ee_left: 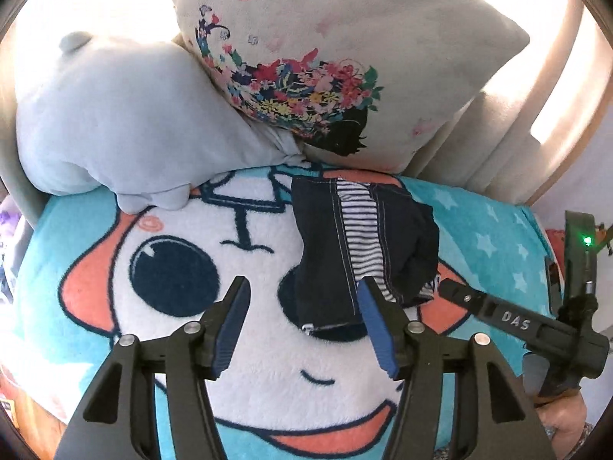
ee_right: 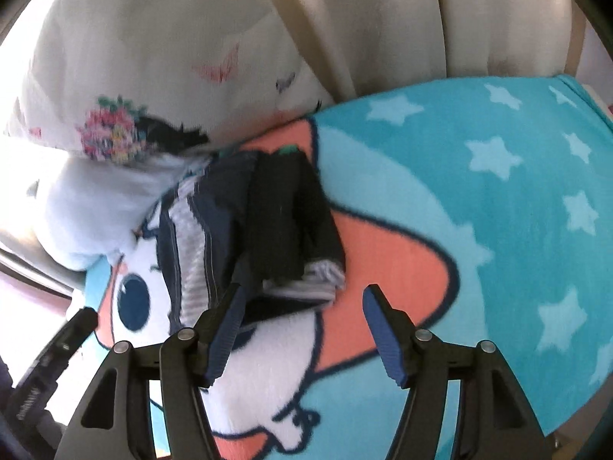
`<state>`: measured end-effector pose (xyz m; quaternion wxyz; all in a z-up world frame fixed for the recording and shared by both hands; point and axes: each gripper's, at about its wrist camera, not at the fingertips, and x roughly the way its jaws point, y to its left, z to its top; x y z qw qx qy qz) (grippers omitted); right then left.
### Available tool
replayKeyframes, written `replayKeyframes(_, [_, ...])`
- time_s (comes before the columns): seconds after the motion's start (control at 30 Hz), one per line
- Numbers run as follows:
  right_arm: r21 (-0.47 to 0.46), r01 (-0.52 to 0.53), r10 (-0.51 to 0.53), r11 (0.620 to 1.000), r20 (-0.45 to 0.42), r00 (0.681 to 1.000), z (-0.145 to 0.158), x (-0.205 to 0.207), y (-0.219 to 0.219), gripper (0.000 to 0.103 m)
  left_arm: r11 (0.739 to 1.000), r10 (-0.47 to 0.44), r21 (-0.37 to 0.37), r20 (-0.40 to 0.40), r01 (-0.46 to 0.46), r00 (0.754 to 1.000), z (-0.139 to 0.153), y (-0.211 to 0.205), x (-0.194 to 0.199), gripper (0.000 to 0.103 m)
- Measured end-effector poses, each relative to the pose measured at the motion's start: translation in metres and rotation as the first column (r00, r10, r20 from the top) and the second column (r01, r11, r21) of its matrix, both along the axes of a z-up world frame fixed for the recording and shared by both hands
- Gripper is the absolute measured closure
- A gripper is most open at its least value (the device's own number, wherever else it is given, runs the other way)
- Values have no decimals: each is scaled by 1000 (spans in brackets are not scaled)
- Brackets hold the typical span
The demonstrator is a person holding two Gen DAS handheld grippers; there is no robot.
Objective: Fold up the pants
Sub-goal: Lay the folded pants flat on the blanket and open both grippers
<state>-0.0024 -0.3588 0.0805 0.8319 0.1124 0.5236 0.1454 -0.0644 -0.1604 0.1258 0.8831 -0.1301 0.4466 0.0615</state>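
Lying on the cartoon blanket (ee_left: 268,345) just below the floral pillow (ee_left: 345,38) and beside the pale blue plush (ee_left: 115,115), the pants (ee_left: 345,241) form a dark navy strip with a striped panel, their long axis running away from both cameras toward the pillows. The left gripper (ee_left: 302,326) has its jaws spread wide and holds nothing; the near hem sits just ahead of them, offset toward the right-hand jaw. The right gripper (ee_right: 302,329) is likewise spread and empty, with the pants (ee_right: 245,230) ahead and to its left, their bunched near end (ee_right: 302,268) close to its left jaw. That view is blurred, so I cannot tell whether the jaw touches cloth. Both grippers seem about equally near; the bunched edge lies on the right gripper's side, so smoothing it looks like that gripper's job.
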Motion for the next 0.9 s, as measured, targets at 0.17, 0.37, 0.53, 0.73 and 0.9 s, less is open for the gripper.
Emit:
replayKeyframes(0.17, [-6, -9, 9, 1000, -16, 1000, -7, -17, 14, 34, 999, -32, 14, -7, 32, 999, -2, -2, -10, 44])
replayKeyframes(0.37, [-38, -35, 35, 999, 7, 999, -6, -33, 29, 34, 999, -37, 11, 0, 37, 999, -1, -1, -17, 42])
replayKeyframes(0.53, [-52, -40, 39, 998, -3, 999, -11, -41, 29, 33, 999, -35, 12, 1, 35, 999, 0, -3, -18, 42])
replayKeyframes(0.73, [-54, -65, 65, 996, -1, 998, -8, -38, 22, 33, 999, -14, 44, 5, 14, 1000, 7, -18, -18, 40])
replayKeyframes(0.9, [-56, -107, 108, 993, 3, 994, -2, -32, 14, 33, 998, 20, 62, 18, -21, 1000, 14, -36, -20, 38])
